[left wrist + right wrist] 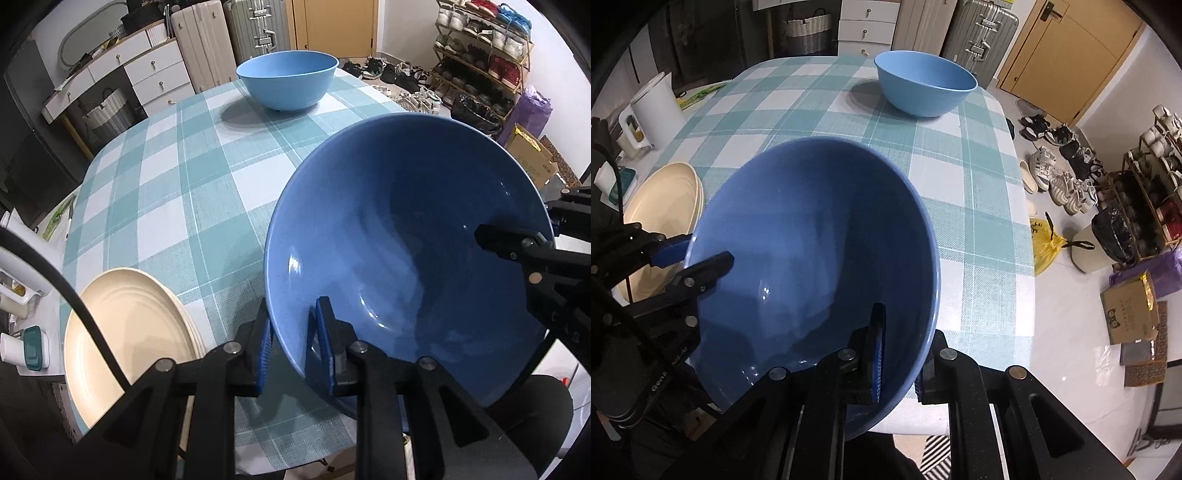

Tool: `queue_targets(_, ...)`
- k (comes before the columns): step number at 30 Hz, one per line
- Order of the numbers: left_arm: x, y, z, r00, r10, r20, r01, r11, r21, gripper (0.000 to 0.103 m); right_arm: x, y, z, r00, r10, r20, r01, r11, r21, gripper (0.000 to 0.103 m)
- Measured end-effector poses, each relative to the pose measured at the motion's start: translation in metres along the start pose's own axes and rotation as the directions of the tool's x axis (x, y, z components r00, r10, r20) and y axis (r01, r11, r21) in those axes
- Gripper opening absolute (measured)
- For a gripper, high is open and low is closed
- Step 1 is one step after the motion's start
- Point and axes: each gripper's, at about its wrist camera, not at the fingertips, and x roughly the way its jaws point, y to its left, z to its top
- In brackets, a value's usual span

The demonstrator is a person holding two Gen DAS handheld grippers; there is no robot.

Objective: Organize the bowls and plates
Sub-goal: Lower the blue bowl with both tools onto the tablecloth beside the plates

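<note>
A big dark blue bowl [406, 240] [812, 240] is held tilted above the near part of the checked table [177, 192] [960, 166]. My right gripper [901, 365] [546, 229] is shut on its rim, one finger inside and one outside. My left gripper [293, 343] [694, 258] straddles the opposite rim, its pads a little wider apart than the wall, so it reads as open. A light blue bowl [288, 79] [925, 86] stands upright at the far end of the table. A stack of cream plates [125, 332] [661, 210] lies at the near left edge, beside the left gripper.
A white jug [655, 110] and small containers [33, 347] sit left of the table. Suitcases [229, 40], a drawer unit [147, 74] and a door stand beyond the far end. To the right are shoes [1067, 181], a shoe rack [480, 55] and a cardboard box [1130, 306] on the floor.
</note>
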Motion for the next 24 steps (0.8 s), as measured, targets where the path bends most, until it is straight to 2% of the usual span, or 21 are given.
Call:
queue_targets(9,0.003,-0.001,-0.001,1.0,-0.019,-0.015,0.019,1.0,0.01,0.025,-0.005,-0.001,-0.001,1.0,-0.015,0.019,0.015,1.0,-0.003,0.013)
queue_targets(14,0.008,-0.001,-0.001,1.0,0.002,-0.03,-0.001,1.0,0.015,0.025,-0.005,-0.005,0.0,0.999,-0.045,0.029,0.045,0.999,0.004,0.013)
queue_targets(16,0.01,0.002,-0.002,0.999,-0.022,-0.036,0.022,1.0,0.0,0.025,-0.005,-0.009,-0.001,0.999,-0.025,0.032,0.024,0.999,0.02,0.013)
queue_targets(21,0.009,0.002,-0.002,0.999,-0.017,-0.04,0.017,1.0,-0.005,0.025,0.003,-0.015,-0.004,1.0,-0.011,0.023,0.01,0.999,0.048,0.013)
queue_targets(24,0.003,0.005,-0.001,0.999,-0.045,-0.024,0.044,0.999,-0.025,0.025,0.012,-0.022,-0.005,0.999,0.052,0.014,-0.053,0.993,0.102,0.013)
